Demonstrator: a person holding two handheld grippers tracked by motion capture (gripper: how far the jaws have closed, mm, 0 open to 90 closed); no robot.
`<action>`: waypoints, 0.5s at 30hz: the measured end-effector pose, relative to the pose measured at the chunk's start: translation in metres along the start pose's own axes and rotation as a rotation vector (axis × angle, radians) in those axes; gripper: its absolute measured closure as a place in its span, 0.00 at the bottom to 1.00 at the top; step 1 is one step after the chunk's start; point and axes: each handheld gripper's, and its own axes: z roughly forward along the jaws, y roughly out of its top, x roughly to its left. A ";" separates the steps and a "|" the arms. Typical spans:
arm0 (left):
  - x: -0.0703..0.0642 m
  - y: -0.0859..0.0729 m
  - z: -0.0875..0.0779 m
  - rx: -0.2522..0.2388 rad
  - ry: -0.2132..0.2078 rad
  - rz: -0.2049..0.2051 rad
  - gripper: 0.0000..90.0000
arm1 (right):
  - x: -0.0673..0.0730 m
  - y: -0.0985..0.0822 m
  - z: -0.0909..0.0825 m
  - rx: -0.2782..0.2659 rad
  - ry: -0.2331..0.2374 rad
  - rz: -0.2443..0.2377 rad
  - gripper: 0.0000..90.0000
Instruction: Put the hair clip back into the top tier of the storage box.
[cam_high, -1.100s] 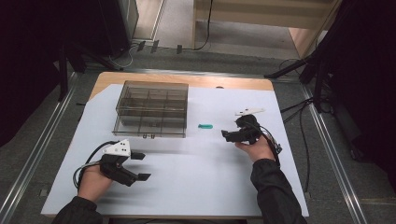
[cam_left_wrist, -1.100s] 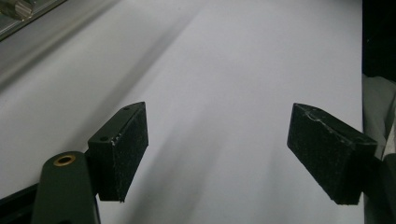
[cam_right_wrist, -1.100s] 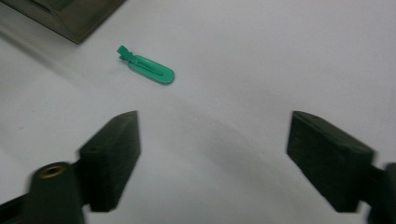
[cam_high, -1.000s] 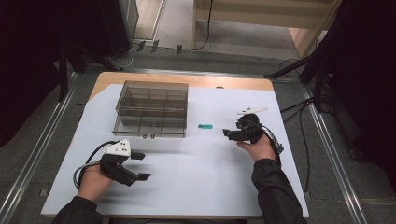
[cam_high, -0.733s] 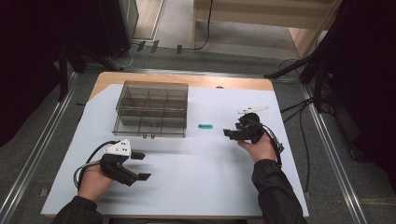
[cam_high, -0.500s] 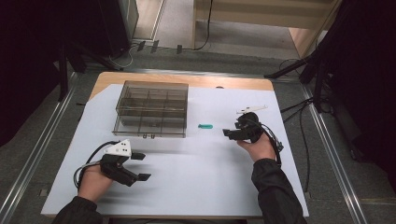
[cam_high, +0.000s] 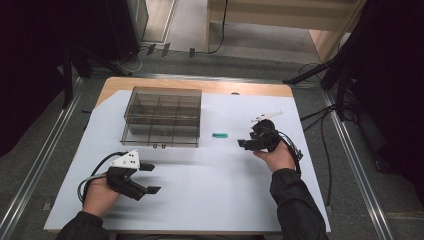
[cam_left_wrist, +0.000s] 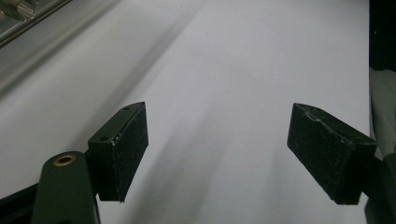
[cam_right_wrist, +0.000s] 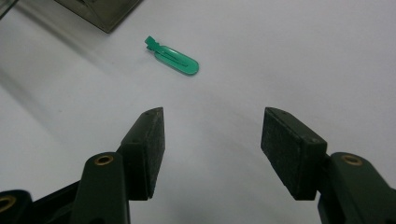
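A small green clip (cam_high: 219, 135) lies flat on the white table sheet, just right of a clear compartment box (cam_high: 162, 117). In the right gripper view the green clip (cam_right_wrist: 173, 58) rests a short way beyond my open jaws, slightly left of their centre line. My right gripper (cam_high: 246, 142) is open and empty, pointing left toward the clip, and its fingertips (cam_right_wrist: 152, 135) hover low over the sheet. My left gripper (cam_high: 150, 178) rests near the table's front left, open with nothing between its pads (cam_left_wrist: 122, 147).
The compartment box's corner (cam_right_wrist: 100, 11) shows at the top left of the right gripper view. A white stick-like item (cam_high: 266, 116) lies behind the right gripper. Cables (cam_high: 320, 150) trail off the table's right edge. A metal rail (cam_left_wrist: 28, 11) runs past the sheet's edge.
My right gripper has crept slightly left and forward toward the green clip. The left gripper and the clip have stayed where they were.
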 end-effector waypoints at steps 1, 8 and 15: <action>0.000 0.000 0.000 0.002 0.002 0.001 0.24 | 0.000 0.000 0.000 0.002 -0.002 0.001 0.46; 0.001 -0.001 0.001 0.012 0.001 -0.008 0.24 | -0.001 0.002 -0.002 0.008 -0.016 0.025 0.48; 0.002 -0.003 -0.002 0.003 0.006 -0.018 0.24 | 0.000 0.002 -0.002 -0.002 -0.014 0.044 0.50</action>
